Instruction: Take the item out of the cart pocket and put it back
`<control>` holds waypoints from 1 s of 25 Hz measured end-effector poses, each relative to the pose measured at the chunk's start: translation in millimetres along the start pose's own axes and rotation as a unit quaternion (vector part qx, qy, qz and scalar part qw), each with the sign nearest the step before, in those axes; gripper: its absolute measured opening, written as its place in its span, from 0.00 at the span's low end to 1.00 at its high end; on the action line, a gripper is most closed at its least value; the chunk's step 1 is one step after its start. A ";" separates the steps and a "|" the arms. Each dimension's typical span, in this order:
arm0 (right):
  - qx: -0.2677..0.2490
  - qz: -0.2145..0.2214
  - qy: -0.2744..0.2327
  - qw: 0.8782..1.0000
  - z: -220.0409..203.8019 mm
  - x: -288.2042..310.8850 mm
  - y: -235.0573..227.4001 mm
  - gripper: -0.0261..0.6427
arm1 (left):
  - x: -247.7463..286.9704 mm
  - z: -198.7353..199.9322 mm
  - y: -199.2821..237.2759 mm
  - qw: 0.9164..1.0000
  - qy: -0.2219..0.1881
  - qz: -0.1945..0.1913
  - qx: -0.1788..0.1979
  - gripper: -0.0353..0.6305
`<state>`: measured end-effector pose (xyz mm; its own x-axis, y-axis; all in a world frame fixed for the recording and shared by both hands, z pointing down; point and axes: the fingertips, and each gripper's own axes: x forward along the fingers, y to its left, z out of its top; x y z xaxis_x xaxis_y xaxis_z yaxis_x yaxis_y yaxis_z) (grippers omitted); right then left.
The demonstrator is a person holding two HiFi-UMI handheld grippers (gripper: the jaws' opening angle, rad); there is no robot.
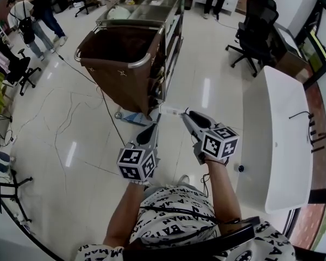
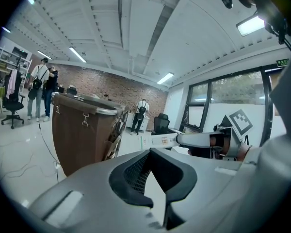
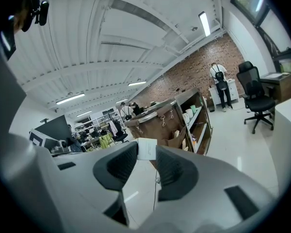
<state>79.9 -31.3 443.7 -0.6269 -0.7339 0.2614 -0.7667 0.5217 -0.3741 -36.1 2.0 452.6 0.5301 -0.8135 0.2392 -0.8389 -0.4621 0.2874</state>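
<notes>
Right gripper (image 1: 186, 115): jaws partly apart, clamped on the near end of a slim white box (image 3: 146, 148).
White box: sticks out past the jaw tips toward the cart (image 1: 143, 62), clear of it, in the air above the floor (image 1: 60, 124).
Left gripper (image 1: 154, 127): jaws drawn together, nothing between them, near the box.
Brown cart pocket (image 1: 119, 72): beyond both grippers, apart from them.

Head cam looks steeply down from above/behind left claw (image 1: 154, 126) & right claw (image 1: 183, 113), cart (image 1: 119, 64) ahead of their tips; each claw cam sits close behind its own jaws, facing fwd near level; all 3 share the cart.
</notes>
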 end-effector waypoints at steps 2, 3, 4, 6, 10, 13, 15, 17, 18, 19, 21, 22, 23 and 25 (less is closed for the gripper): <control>0.000 0.000 -0.002 1.000 1.3 -1.5 1.3 0.25 | -1.3 2.0 -1.1 1.000 -0.003 -0.004 -0.004 0.06; -0.001 -0.001 -0.003 1.000 1.8 -2.6 2.1 0.25 | -2.0 2.8 -2.0 1.000 -0.005 -0.006 -0.004 0.06; -0.001 -0.001 -0.004 1.000 2.0 -4.1 3.0 0.25 | -2.9 3.2 -3.0 1.000 -0.006 -0.008 -0.004 0.06; -0.002 -0.002 -0.004 1.000 2.1 -7.0 5.0 0.25 | -4.9 2.9 -5.0 1.000 -0.007 -0.009 -0.004 0.06; -0.002 -0.004 -0.006 1.000 1.6 -8.9 9.1 0.25 | -7.9 0.6 -3.5 1.000 -0.005 -0.009 -0.005 0.06; -0.003 -0.005 -0.002 1.000 -0.9 -7.5 12.4 0.25 | -11.4 0.1 1.2 1.000 -0.007 -0.005 -0.009 0.05; -0.004 -0.006 0.002 1.000 -4.3 -5.5 15.1 0.25 | -14.0 -0.9 4.8 1.000 -0.007 -0.004 -0.012 0.06; -0.003 -0.007 0.005 1.000 -8.4 -2.8 18.2 0.25 | -16.4 -3.5 8.9 1.000 -0.004 -0.003 -0.012 0.05; -0.002 -0.008 0.006 1.000 -10.3 -1.5 19.8 0.25 | -17.6 -5.0 11.0 1.000 -0.003 -0.003 -0.012 0.06; -0.002 -0.009 0.006 1.000 -11.9 -0.4 21.4 0.25 | -18.9 -6.3 13.1 1.000 -0.001 -0.003 -0.013 0.06; 0.000 -0.011 0.007 1.000 -13.6 2.1 24.0 0.25 | -21.4 -7.7 17.8 1.000 0.002 -0.002 -0.013 0.06; 0.001 -0.013 0.008 1.000 -14.0 3.7 25.2 0.25 | -22.5 -8.2 20.3 1.000 0.003 -0.002 -0.014 0.06; 0.002 -0.014 0.008 1.000 -14.4 5.6 26.5 0.25 | -23.6 -8.7 23.0 1.000 0.005 -0.002 -0.015 0.06; 0.005 -0.016 0.008 1.000 -16.0 9.8 29.8 0.25 | -26.1 -9.7 28.4 1.000 0.008 -0.003 -0.016 0.06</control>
<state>48.6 -16.0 449.3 -0.6044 -0.7427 0.2883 -0.7851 0.4937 -0.3741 -72.5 13.5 463.5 0.5375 -0.8049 0.2515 -0.8312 -0.4554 0.3190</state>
